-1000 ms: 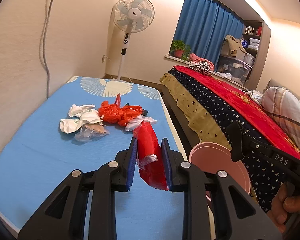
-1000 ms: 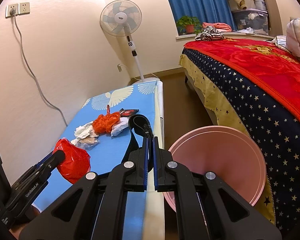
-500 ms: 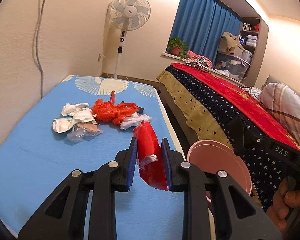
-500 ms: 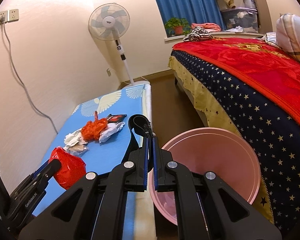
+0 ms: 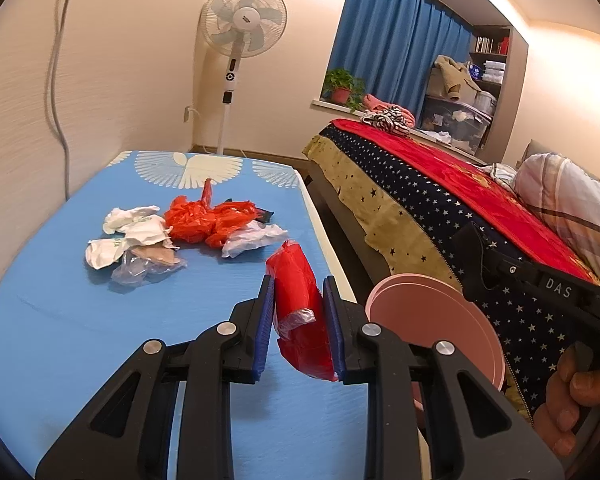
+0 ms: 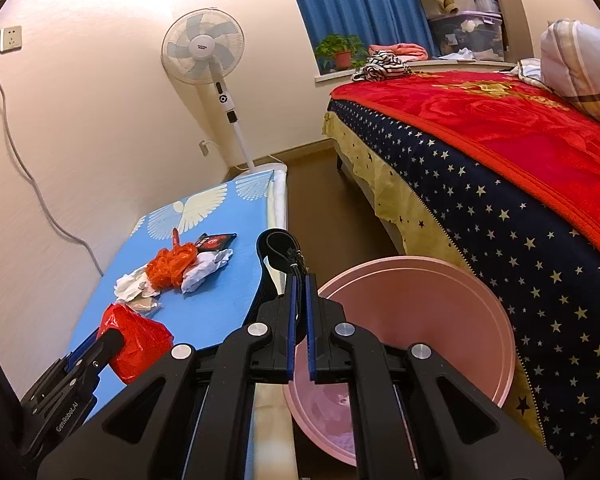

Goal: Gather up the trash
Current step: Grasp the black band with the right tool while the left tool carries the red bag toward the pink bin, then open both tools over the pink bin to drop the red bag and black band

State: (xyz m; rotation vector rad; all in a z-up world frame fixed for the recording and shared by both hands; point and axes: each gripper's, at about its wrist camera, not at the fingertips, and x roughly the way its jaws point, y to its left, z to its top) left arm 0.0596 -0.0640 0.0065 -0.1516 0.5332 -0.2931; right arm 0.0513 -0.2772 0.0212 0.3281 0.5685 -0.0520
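Note:
My left gripper (image 5: 298, 284) is shut on a crumpled red plastic bag (image 5: 300, 312) and holds it just above the blue mat (image 5: 60, 320); the right wrist view shows this bag (image 6: 140, 340) at lower left. My right gripper (image 6: 300, 280) is shut on a black strap (image 6: 276, 246), and a pink bin (image 6: 420, 320) hangs close beneath it on the right. I cannot tell whether the strap is joined to the bin. Further up the mat lies a trash pile: an orange bag (image 5: 204, 220), white crumpled paper (image 5: 136, 228) and clear plastic (image 5: 144, 264).
A bed with a red and starred cover (image 5: 440, 200) runs along the right, with a strip of brown floor (image 6: 320, 200) between it and the mat. A standing fan (image 5: 244, 20) is at the mat's far end. A black packet (image 6: 216, 241) lies behind the pile. The wall borders the mat's left side.
Both grippers keep their holds. Both views have drifted a little, so the pile sits further left in the left wrist view. More of the bin's inside shows in the right wrist view.

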